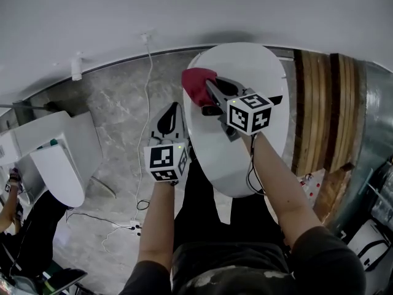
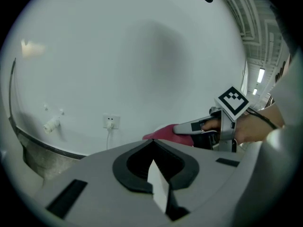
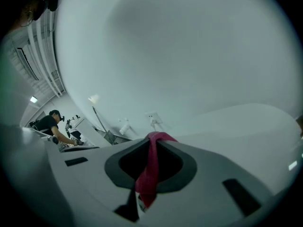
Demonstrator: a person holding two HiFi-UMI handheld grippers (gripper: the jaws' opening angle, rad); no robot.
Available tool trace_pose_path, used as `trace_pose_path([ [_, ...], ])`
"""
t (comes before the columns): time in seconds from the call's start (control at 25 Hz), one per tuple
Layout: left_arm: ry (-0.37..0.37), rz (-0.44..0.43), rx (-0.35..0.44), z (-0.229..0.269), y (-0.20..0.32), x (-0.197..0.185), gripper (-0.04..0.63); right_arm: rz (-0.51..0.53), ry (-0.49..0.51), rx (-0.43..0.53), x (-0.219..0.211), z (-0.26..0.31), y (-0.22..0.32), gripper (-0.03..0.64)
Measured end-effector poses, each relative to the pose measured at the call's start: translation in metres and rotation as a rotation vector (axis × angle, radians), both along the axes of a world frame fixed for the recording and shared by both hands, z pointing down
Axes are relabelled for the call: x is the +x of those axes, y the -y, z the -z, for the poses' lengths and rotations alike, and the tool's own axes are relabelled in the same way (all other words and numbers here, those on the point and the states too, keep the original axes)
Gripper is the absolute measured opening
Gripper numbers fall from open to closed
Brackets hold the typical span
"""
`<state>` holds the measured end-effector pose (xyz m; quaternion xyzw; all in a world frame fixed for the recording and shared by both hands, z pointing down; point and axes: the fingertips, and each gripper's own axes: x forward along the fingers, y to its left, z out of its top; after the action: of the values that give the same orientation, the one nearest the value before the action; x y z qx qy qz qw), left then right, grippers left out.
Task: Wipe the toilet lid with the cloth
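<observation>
Two grippers, one working: right gripper is clamped on the red cloth, which sits at its tips over the far-left part of the closed toilet lid; can't tell if it touches. Lid's long axis runs away from the person toward the wall, so I'd expect strokes along that line, back toward the body. Left gripper is closed on nothing, just off the lid's left edge; lid down, bowl hidden.

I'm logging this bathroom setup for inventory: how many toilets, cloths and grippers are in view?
Toilets: 2, the near toilet and the side toilet
Cloths: 1, the red cloth
Grippers: 2, the left gripper and the right gripper
Total: 5
</observation>
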<state>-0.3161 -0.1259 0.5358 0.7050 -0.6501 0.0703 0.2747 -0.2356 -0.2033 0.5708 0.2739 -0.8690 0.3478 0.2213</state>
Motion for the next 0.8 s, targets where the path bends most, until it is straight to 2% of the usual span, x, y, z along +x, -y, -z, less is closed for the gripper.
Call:
trace_pose_path([
  [0.24,0.037,0.018,-0.028,-0.006,0.014,0.022,0.008,-0.034,0.028,-0.010,0.031,-0.008,0.048,0.041],
  [0.4,0.059,0.022,-0.038,-0.010,0.031,0.040,0.008,-0.087,0.048,-0.003,0.067,-0.006,0.081,0.041],
  [0.64,0.081,-0.007,-0.040,-0.010,0.051,0.078,0.008,-0.220,0.035,0.005,0.157,-0.010,0.115,0.041],
  [0.8,0.083,-0.043,-0.045,-0.012,0.054,0.110,0.008,-0.330,0.030,-0.007,0.223,-0.011,0.118,0.041],
])
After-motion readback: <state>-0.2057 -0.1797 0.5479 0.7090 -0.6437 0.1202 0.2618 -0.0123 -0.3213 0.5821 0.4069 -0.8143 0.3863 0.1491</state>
